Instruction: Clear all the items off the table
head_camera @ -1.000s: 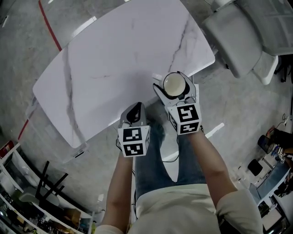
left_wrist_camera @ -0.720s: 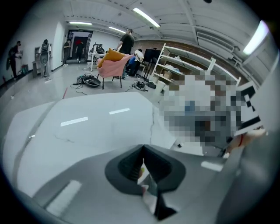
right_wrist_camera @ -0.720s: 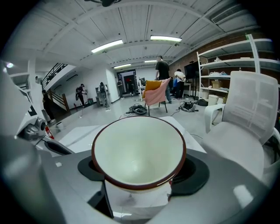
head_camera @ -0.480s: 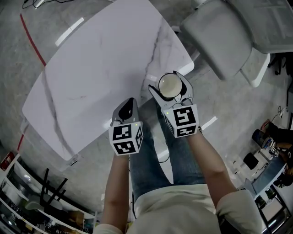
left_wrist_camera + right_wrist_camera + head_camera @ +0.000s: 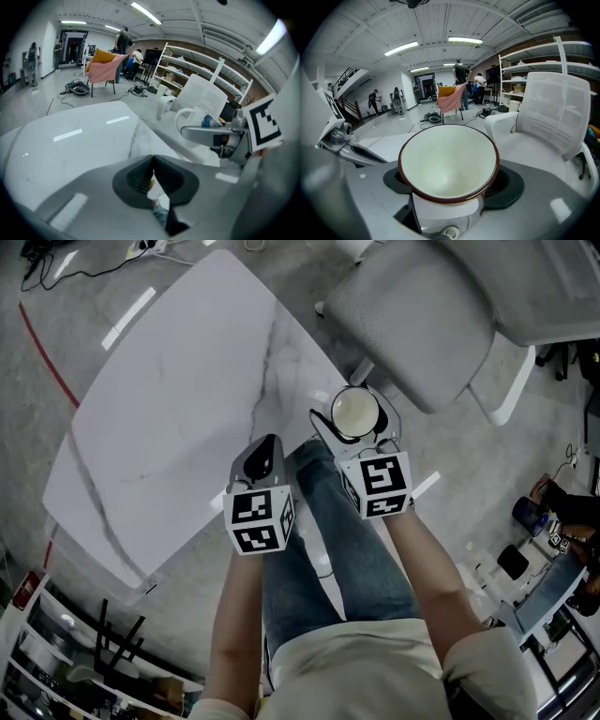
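Note:
A cream cup with a dark red rim (image 5: 447, 161) sits upright between the jaws of my right gripper (image 5: 450, 180), which is shut on it. In the head view the cup (image 5: 354, 412) hangs past the near right corner of the white marble table (image 5: 178, 399), over the floor. My left gripper (image 5: 261, 457) is shut with nothing between its jaws and is over the table's near edge. In the left gripper view its jaws (image 5: 153, 176) meet, and the right gripper (image 5: 220, 136) shows beside it.
The tabletop (image 5: 70, 136) is bare. A white padded chair (image 5: 422, 315) stands just beyond the right gripper, its back (image 5: 553, 112) close on the right. Shelves (image 5: 56, 662) line the near left. People and a chair with pink cloth (image 5: 105, 70) stand far off.
Both grippers and the cup have shifted off the table's near edge toward the white chair; the table has slid left and up in the head view. Neither pair of jaws has changed.

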Demonstrator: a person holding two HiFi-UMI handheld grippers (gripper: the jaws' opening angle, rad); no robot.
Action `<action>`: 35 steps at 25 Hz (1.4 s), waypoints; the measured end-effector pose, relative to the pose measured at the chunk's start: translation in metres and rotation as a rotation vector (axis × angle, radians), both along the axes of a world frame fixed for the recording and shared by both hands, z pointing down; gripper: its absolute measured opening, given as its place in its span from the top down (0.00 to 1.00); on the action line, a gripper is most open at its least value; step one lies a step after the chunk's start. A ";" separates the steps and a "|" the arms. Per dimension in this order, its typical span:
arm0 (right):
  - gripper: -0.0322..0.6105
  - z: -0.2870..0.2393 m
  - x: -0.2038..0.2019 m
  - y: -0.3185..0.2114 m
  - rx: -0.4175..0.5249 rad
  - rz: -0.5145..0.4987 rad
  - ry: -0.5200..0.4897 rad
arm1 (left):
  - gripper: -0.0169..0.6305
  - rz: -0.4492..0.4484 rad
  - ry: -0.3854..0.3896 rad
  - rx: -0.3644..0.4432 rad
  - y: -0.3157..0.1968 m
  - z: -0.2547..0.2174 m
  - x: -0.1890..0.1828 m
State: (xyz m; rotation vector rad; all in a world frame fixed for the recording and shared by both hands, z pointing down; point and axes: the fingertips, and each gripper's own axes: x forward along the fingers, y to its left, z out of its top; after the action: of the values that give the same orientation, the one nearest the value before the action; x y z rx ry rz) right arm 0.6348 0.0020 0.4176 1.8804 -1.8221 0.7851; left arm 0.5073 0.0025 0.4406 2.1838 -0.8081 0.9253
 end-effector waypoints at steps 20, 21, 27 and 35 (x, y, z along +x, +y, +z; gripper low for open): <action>0.32 0.020 0.153 0.011 -0.015 0.160 0.002 | 0.96 0.122 -0.016 0.001 -0.009 0.007 0.142; 0.32 0.022 0.160 0.011 -0.016 0.168 0.006 | 0.96 0.128 -0.015 -0.001 -0.009 0.008 0.148; 0.32 0.037 0.205 0.007 -0.030 0.211 0.021 | 0.96 0.163 -0.015 -0.003 -0.014 0.016 0.183; 0.32 0.065 0.252 -0.003 -0.057 0.233 0.052 | 0.96 0.192 -0.018 -0.012 -0.022 0.029 0.215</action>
State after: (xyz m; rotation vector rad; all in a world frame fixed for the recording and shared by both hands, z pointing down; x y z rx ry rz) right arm 0.8872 -0.0010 0.4824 2.0804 -1.5510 0.8478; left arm 0.7222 -0.0195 0.4695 2.2753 -0.6070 1.0418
